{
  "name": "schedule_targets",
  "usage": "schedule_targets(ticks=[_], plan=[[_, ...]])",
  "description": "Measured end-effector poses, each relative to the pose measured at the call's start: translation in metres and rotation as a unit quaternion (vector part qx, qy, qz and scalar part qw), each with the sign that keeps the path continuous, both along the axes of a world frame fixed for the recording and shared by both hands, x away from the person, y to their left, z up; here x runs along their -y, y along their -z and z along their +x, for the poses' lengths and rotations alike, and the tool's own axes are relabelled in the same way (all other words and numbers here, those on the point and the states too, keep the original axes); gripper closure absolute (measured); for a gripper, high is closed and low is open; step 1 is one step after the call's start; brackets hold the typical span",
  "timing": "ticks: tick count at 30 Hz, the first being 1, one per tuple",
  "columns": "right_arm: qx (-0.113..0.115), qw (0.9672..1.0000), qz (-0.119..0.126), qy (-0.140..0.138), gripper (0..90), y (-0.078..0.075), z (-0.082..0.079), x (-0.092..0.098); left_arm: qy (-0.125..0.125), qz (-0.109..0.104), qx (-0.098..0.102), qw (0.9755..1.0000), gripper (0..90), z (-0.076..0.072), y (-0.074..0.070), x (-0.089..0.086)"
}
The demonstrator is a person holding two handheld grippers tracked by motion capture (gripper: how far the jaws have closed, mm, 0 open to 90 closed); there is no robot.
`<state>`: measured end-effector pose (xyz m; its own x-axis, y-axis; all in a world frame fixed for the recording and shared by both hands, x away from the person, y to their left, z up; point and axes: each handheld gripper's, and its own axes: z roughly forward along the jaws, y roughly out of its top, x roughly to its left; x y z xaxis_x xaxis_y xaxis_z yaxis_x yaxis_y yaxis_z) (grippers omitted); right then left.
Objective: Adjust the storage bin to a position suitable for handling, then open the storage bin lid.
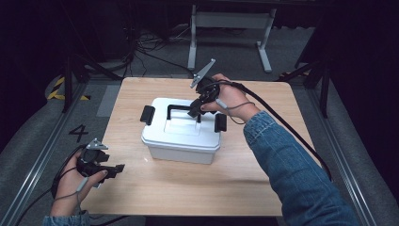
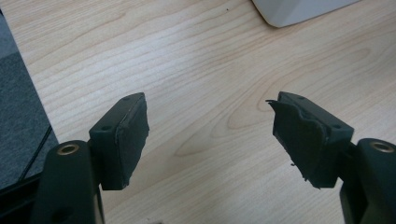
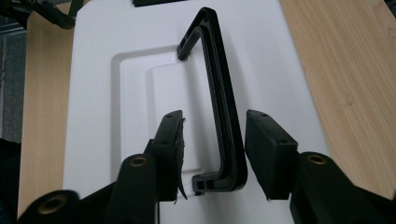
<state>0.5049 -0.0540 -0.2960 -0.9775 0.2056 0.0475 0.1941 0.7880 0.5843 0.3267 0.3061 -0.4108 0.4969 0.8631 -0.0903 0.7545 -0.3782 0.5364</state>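
At about eight o'clock on the wooden counter (image 1: pixel 160 188), in the high view, we see the person's left hand (image 1: pixel 75 176) holding the left tongs (image 1: pixel 115 170) low over the near left corner, jaws pointing toward three o'clock. In the left gripper view we find those left tongs (image 2: pixel 210 135) spread wide apart with nothing between the pads (image 2: pixel 130 140), only bare wood grain below, and a corner of the white box (image 2: pixel 299 11) showing at one o'clock. Moving toward the centre of the counter in the high view, we come to the white box (image 1: pixel 181 143), a lidded plastic bin with a black latch (image 1: pixel 147 114) at its nine o'clock end and another black latch (image 1: pixel 220 122) at its three o'clock end. A black carry handle (image 1: pixel 179 108) stands up from the lid. Just right of centre, the right hand (image 1: pixel 230 101) in a denim sleeve (image 1: pixel 291 174) reaches in from five o'clock and brings the right tongs (image 1: pixel 195 110) down on the handle's right end. In the right gripper view we see the right tongs (image 3: pixel 212 154) parted, one jaw on each side of the black carry handle (image 3: pixel 219 102), which runs up between them over the white lid (image 3: pixel 116 116); the pads are near the bar but not pressed on it.
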Motion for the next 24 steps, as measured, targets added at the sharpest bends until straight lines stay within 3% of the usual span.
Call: schedule_targets(ticks=[10, 24], plan=[[0.003, 0.9999, -0.012, 0.003, 78.3, 0.001, -0.002, -0.002, 0.018, 0.002, 0.000, 0.9998, 27.6, 0.010, -0.001, 0.010], [-0.019, 0.9993, -0.013, -0.029, 84.3, -0.002, -0.005, -0.002, 0.020, 0.005, -0.004, 0.9998, 27.6, 0.012, 0.002, 0.009]])
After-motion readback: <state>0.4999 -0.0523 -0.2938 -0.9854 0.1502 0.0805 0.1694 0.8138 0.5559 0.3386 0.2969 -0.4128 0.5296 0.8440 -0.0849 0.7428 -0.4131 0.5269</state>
